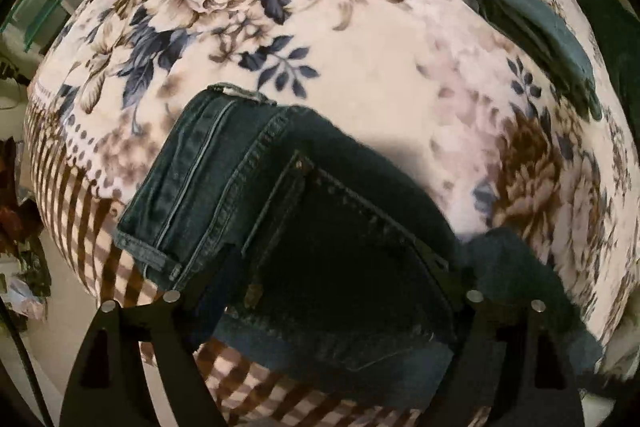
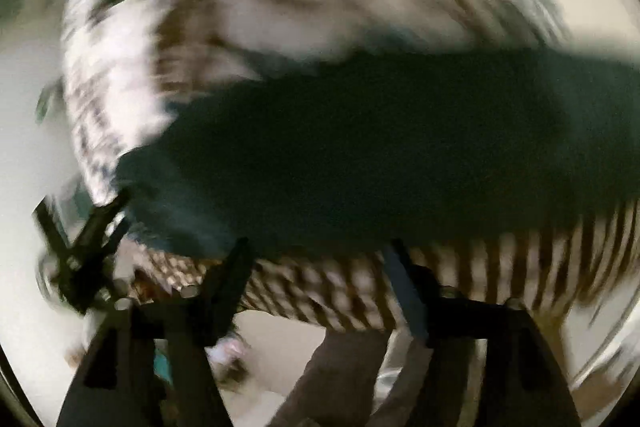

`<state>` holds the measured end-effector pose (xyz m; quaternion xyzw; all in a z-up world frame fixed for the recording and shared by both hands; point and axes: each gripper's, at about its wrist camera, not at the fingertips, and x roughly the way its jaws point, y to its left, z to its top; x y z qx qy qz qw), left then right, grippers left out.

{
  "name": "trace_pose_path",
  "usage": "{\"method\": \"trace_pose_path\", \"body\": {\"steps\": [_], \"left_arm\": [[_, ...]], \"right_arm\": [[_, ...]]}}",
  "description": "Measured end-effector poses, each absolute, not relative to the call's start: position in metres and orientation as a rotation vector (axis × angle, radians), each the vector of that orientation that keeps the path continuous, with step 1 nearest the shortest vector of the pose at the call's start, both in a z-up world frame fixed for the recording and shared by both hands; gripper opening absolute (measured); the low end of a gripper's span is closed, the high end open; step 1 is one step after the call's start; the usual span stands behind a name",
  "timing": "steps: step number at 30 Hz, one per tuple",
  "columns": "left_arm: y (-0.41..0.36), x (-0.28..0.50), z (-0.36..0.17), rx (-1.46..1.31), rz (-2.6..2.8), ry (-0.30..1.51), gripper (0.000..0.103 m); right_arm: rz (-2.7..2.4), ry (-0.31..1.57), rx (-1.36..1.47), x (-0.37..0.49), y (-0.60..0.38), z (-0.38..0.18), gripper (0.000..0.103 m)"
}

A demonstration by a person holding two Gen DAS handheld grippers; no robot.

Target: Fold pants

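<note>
Left gripper [image 1: 320, 291] fingers spread wide, straddling dark denim pants [image 1: 280, 211], gripping nothing visible; pants lie folded at near edge of floral blanket [image 1: 380, 75], hems leftward, back pocket uppermost; folded teal garment [image 1: 532, 23] far right; right gripper [image 2: 316, 275] blurred, wide apart, pants [image 2: 360, 155] just beyond, unheld.

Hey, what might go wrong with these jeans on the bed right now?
The jeans lie near the blanket's striped edge, so a tug may slide them off. The left tool is spread over the denim and may catch only the top layer. The right wrist view is blurred, so aiming looks uncertain.
</note>
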<state>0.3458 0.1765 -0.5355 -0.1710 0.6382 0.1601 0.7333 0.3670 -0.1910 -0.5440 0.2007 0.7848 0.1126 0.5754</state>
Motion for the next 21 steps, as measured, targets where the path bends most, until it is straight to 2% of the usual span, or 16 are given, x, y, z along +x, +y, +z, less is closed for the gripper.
{"method": "trace_pose_path", "body": {"steps": [3, 7, 11, 13, 16, 19, 21], "left_arm": [[0.177, 0.354, -0.537, -0.371, 0.356, 1.414, 0.083], [0.178, 0.364, -0.538, -0.338, 0.369, 1.431, 0.083], [0.179, 0.372, -0.543, -0.338, 0.374, 1.448, 0.083], [0.179, 0.375, -0.545, -0.348, 0.371, 1.455, 0.083], [0.178, 0.376, -0.547, -0.351, 0.370, 1.456, 0.083], [0.182, 0.373, -0.545, -0.367, 0.374, 1.454, 0.083], [0.183, 0.369, -0.544, -0.380, 0.372, 1.450, 0.083]], "right_arm": [[0.383, 1.824, 0.357, 0.433, -0.146, -0.557, 0.071], [0.505, 1.974, 0.282, 0.503, -0.084, -0.613, 0.071], [0.538, 2.168, 0.196, 0.512, -0.053, -0.663, 0.071], [0.558, 2.187, 0.208, 0.507, -0.051, -0.666, 0.070], [0.630, 2.112, 0.306, 0.499, -0.060, -0.644, 0.013], [0.616, 1.985, 0.272, 0.484, -0.077, -0.606, 0.004], [0.617, 1.933, 0.287, 0.468, -0.093, -0.581, 0.002]]}}
